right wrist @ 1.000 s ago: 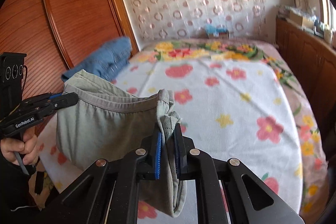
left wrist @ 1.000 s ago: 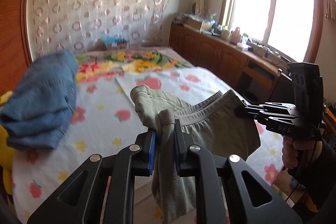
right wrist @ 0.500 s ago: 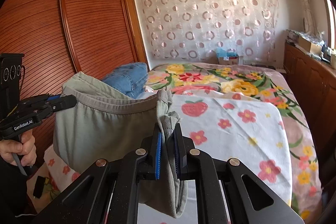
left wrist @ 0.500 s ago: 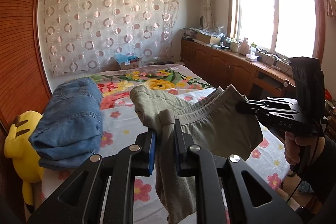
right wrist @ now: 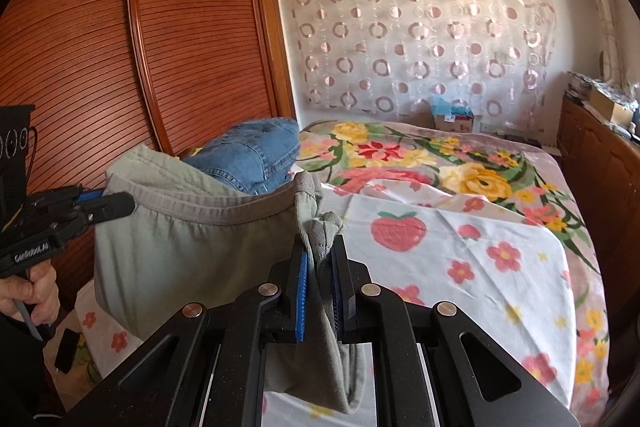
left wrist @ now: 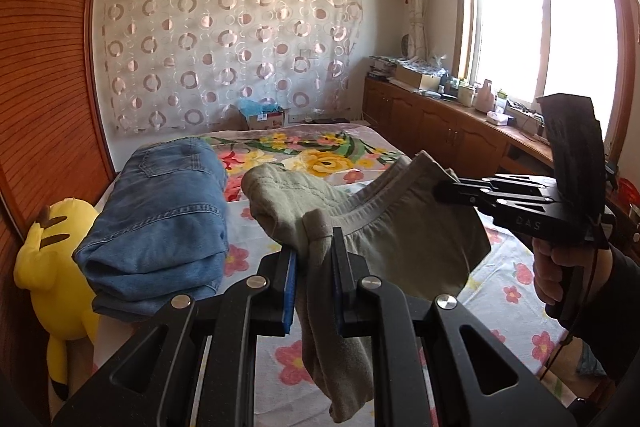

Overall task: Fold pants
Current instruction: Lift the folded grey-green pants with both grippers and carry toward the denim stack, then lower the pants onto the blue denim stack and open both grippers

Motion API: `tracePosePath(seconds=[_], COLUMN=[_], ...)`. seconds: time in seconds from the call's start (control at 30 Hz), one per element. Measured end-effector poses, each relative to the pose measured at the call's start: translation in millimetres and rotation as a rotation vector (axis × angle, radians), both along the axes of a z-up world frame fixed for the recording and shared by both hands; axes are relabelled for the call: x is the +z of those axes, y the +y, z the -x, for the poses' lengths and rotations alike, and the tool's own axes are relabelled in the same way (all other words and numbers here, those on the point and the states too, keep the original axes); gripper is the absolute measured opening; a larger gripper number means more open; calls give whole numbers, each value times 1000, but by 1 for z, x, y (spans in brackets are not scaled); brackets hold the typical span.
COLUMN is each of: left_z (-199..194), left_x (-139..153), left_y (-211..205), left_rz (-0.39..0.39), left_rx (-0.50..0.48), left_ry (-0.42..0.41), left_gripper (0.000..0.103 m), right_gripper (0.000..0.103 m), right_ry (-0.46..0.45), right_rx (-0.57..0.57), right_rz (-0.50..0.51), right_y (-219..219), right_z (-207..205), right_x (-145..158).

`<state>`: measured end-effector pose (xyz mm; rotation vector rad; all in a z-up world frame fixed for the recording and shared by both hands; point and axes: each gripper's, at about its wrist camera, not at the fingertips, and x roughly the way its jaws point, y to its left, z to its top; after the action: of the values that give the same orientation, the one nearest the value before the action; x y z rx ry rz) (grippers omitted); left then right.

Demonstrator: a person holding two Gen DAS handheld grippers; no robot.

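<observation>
Grey-green pants (left wrist: pixel 404 235) hang in the air above the bed, held by the waistband between both grippers. My left gripper (left wrist: pixel 314 259) is shut on one end of the waistband. My right gripper (right wrist: pixel 320 263) is shut on the other end, and it also shows in the left wrist view (left wrist: pixel 440 187). In the right wrist view the pants (right wrist: pixel 192 243) stretch left to the left gripper (right wrist: pixel 124 205). The legs droop below the jaws; their lower ends are hidden.
A bed with a floral sheet (right wrist: pixel 460 259) lies below. Folded blue jeans (left wrist: pixel 160 223) sit on its left side, beside a yellow plush toy (left wrist: pixel 56 267). A wooden wardrobe (right wrist: pixel 120 67) stands left, low cabinets (left wrist: pixel 448 135) under a window right.
Both grippers have risen with the pants; the views tilted up from the bed to show the wall, curtain and air conditioner. Both grips are unchanged.
</observation>
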<state>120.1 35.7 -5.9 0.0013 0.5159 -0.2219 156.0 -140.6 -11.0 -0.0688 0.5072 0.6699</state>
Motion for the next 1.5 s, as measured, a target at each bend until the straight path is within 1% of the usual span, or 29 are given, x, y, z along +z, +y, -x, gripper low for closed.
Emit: tracePosePath(seconds=[0.2,0.43,0.67,0.8,0.9,1.07,1.27,1.4,1.5], left_z=[-13,-38,-60,-72,-82,-90,-87,-82,-79], left_x=[0,9,19,19,16,6,-12,-25,-30], left_y=[12,40,67,81,96,117,141,151,155], left_rz=[-10,-30,-47,-53,-34,0,65,92,106], left_rx=[28,106,164,193,222,277,352,399,418], left_ry=[-5,-14,-35,-46,-47,-39,-14,6,10], left_gripper=[16,16,16,16,16,16,16,16,16], right_gripper=[10,10,10,10,10,10,10,10,10], right_ry=[-2,-50,-81,-106,-120,-122,-117,-111,-112], right_rx=[39,108,158,175,189,237,309,357,383], right_rz=[-1,1,5,9,22,54,133,153,161], right_y=[18,49,75,89,102,147,210,241,260], right_z=[-32,-83,-127,-147,-166,-203,-247,-266,-276], right_x=[1,13,13,15,17,16,7,3,2])
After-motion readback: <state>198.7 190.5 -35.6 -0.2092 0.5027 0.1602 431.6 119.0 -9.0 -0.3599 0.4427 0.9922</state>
